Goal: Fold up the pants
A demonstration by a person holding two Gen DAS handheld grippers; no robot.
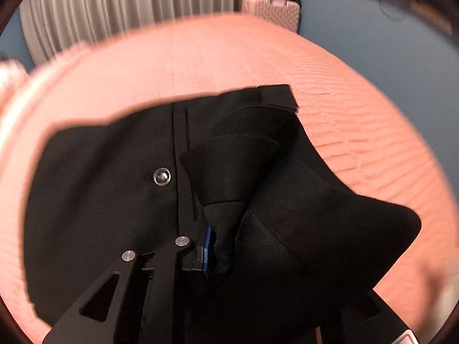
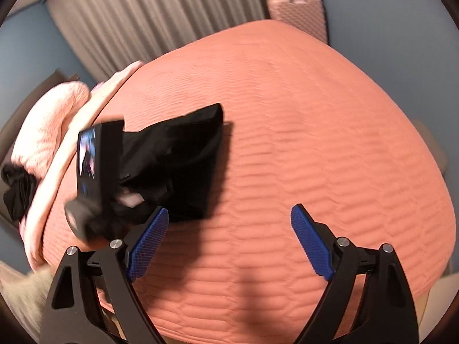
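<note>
Nearest, my left gripper [image 1: 216, 253]: jaws clenched on a bunched fold of the black pants [image 1: 100, 200], a blue pad [image 1: 207, 250] pressed against the cloth; the pinched fabric rises out of the jaws in a twisted cone. Next, my right gripper [image 2: 229, 243]: jaws spread wide, both blue ridged pads bare, nothing between them, hovering over the coverlet. Pants, continued: black, lying on the salmon quilted bedspread [image 1: 200, 57], a metal snap button [image 1: 162, 176] beside a straight seam, waistband end toward the far side of the bed. In the right wrist view the pants [image 2: 186, 166] sit left of my open jaws, with the left gripper's blurred body [image 2: 94, 172] over them. Further left: pale pink fluffy blanket [image 2: 54, 126] along the bed edge. Farthest: grey pleated curtain [image 1: 129, 3], pink ribbed suitcase [image 2: 298, 17], blue wall [image 2: 387, 28].
</note>
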